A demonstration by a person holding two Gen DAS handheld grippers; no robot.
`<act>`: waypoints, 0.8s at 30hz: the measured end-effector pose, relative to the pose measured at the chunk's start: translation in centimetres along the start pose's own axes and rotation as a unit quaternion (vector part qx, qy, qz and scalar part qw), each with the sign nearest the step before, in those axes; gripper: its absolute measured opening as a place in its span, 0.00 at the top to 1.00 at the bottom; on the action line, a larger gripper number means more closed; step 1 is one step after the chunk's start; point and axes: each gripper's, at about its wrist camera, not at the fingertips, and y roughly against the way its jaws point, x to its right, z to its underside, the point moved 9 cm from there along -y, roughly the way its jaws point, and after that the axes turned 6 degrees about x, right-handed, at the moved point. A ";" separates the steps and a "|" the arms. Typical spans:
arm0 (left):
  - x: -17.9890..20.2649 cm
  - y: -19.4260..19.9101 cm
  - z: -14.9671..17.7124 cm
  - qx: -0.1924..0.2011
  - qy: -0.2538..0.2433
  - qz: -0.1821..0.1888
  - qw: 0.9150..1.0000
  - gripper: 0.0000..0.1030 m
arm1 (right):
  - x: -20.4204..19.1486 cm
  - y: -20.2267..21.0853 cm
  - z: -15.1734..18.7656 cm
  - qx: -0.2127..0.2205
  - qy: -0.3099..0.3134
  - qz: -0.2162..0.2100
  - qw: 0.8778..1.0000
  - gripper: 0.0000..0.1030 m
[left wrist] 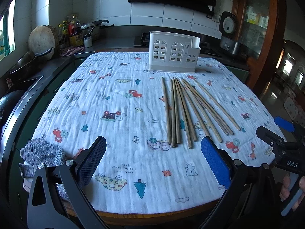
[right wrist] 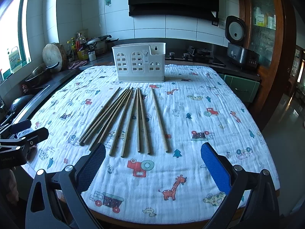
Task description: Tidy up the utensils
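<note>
Several wooden chopsticks (left wrist: 183, 110) lie side by side on a printed white cloth (left wrist: 118, 99), their far tips toward a white utensil holder (left wrist: 174, 52) with window cut-outs at the table's back. In the right wrist view the chopsticks (right wrist: 131, 120) lie ahead and left of centre, before the holder (right wrist: 139, 64). My left gripper (left wrist: 153, 160) is open and empty above the cloth, with the chopstick ends just ahead to the right. My right gripper (right wrist: 153, 164) is open and empty, just short of the chopsticks' near ends. It also shows in the left wrist view (left wrist: 274, 131).
A grey knitted rag (left wrist: 42, 152) lies at the table's near left corner. A counter on the left holds a pan (left wrist: 28, 61), a round board (left wrist: 41, 42) and bottles (left wrist: 74, 32). A stove (right wrist: 198, 55) and rice cooker (right wrist: 238, 43) stand behind.
</note>
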 end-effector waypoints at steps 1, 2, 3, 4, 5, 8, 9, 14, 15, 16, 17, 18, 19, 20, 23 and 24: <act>-0.3 0.1 0.0 0.000 0.000 0.004 1.000 0.05 | 0.0 -0.1 0.0 -0.001 0.001 0.000 1.000 0.06; -0.3 0.1 -0.1 0.000 -0.001 0.002 1.000 0.05 | 0.0 -0.1 0.0 -0.001 0.002 0.001 1.000 0.06; -0.2 0.1 -0.1 0.000 -0.002 0.002 1.000 0.05 | 0.0 -0.2 0.0 -0.001 0.002 0.002 1.000 0.06; -0.1 0.0 -0.1 -0.002 -0.003 0.006 1.000 0.05 | 0.0 -0.2 -0.1 0.000 0.002 0.001 1.000 0.06; -0.1 0.0 -0.1 -0.002 -0.004 0.008 1.000 0.05 | 0.1 -0.2 -0.1 0.000 0.001 0.000 1.000 0.06; 0.2 -0.1 -0.2 -0.002 -0.008 0.009 1.000 0.05 | 0.2 -0.3 -0.1 0.001 0.004 0.002 1.000 0.06; 0.2 -0.1 -0.3 -0.002 -0.011 0.010 1.000 0.05 | 0.2 -0.4 -0.1 0.000 0.004 0.001 1.000 0.06; 0.1 -0.4 -0.4 -0.001 -0.010 0.002 1.000 0.06 | 0.3 -0.7 -0.2 0.000 0.007 0.000 1.000 0.06; 0.0 -0.4 -0.5 -0.001 -0.011 0.003 1.000 0.06 | 0.3 -0.7 -0.3 0.002 0.007 -0.001 1.000 0.06; -0.1 -0.5 -0.5 0.000 -0.011 0.001 1.000 0.06 | 0.3 -0.8 -0.3 0.003 0.006 -0.004 1.000 0.06; -0.1 -0.5 -0.6 -0.001 -0.010 0.001 1.000 0.06 | 0.4 -1.0 -0.3 0.000 0.007 -0.004 1.000 0.06; -0.1 -0.6 -0.6 0.000 -0.010 0.002 1.000 0.06 | 0.5 -1.2 -0.2 0.000 0.007 -0.003 1.000 0.06; -0.2 -0.7 -0.7 0.000 -0.009 0.001 1.000 0.06 | 0.5 -1.3 -0.2 0.000 0.008 -0.004 1.000 0.06; -0.3 -0.9 -0.7 -0.001 -0.009 0.001 1.000 0.06 | 0.6 -1.5 -0.2 -0.001 0.009 -0.006 1.000 0.06; -0.8 -1.5 -0.7 -0.007 -0.001 -0.003 1.000 0.06 | 0.9 -2.0 -0.1 -0.004 0.010 -0.009 1.000 0.06; -0.9 -1.7 -0.7 -0.008 0.002 -0.004 1.000 0.06 | 1.2 -2.2 -0.1 -0.005 0.009 -0.008 1.000 0.07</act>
